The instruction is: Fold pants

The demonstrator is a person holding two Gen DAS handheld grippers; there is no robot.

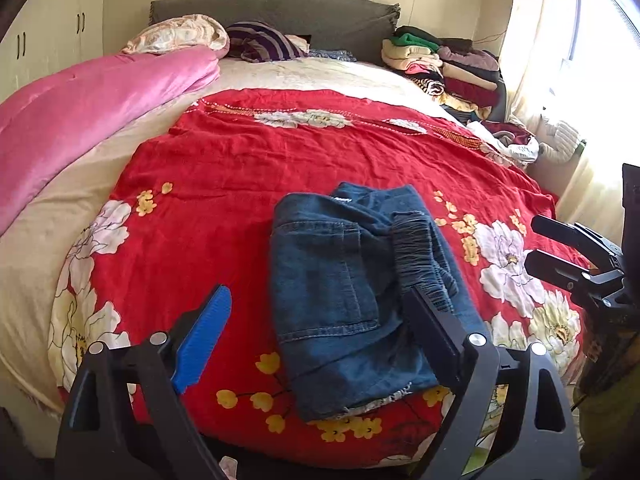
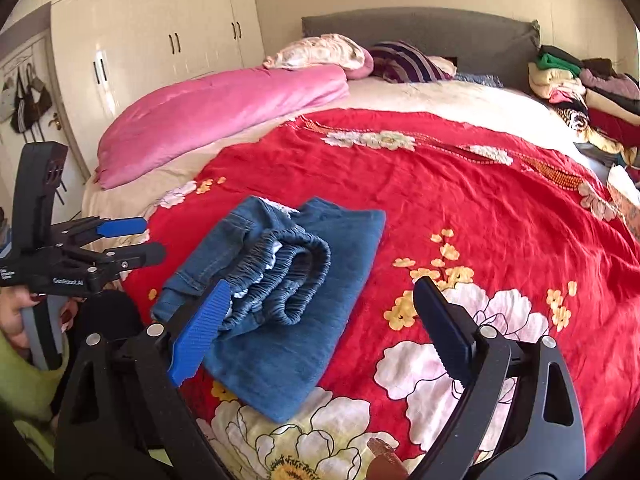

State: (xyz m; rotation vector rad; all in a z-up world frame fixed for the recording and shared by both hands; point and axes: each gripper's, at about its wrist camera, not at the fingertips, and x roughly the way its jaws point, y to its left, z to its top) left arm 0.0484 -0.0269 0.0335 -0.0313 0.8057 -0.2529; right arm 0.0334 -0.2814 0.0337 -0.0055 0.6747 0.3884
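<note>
While both grippers hang over the bed's near edge, the jeans (image 1: 352,304) lie folded into a compact bundle on the red spread (image 1: 224,184). Neither tool holds anything. The left gripper (image 1: 320,336) has its fingers spread wide, and from its own camera the bundle sits in the gap between them, with the dark finger (image 1: 432,324) overlapping the jeans' right edge; whether it touches the cloth I cannot tell. The right gripper (image 2: 320,320) is equally wide open, just right of the jeans, its blue finger (image 2: 200,332) crossing in front of the elastic waistband (image 2: 288,280). The bundle's long axis runs from the bed's near edge toward the headboard (image 1: 280,12), slightly slanted. A back pocket (image 1: 332,280) faces up on the left half. The bunched waistband lies on top along the right side.
</note>
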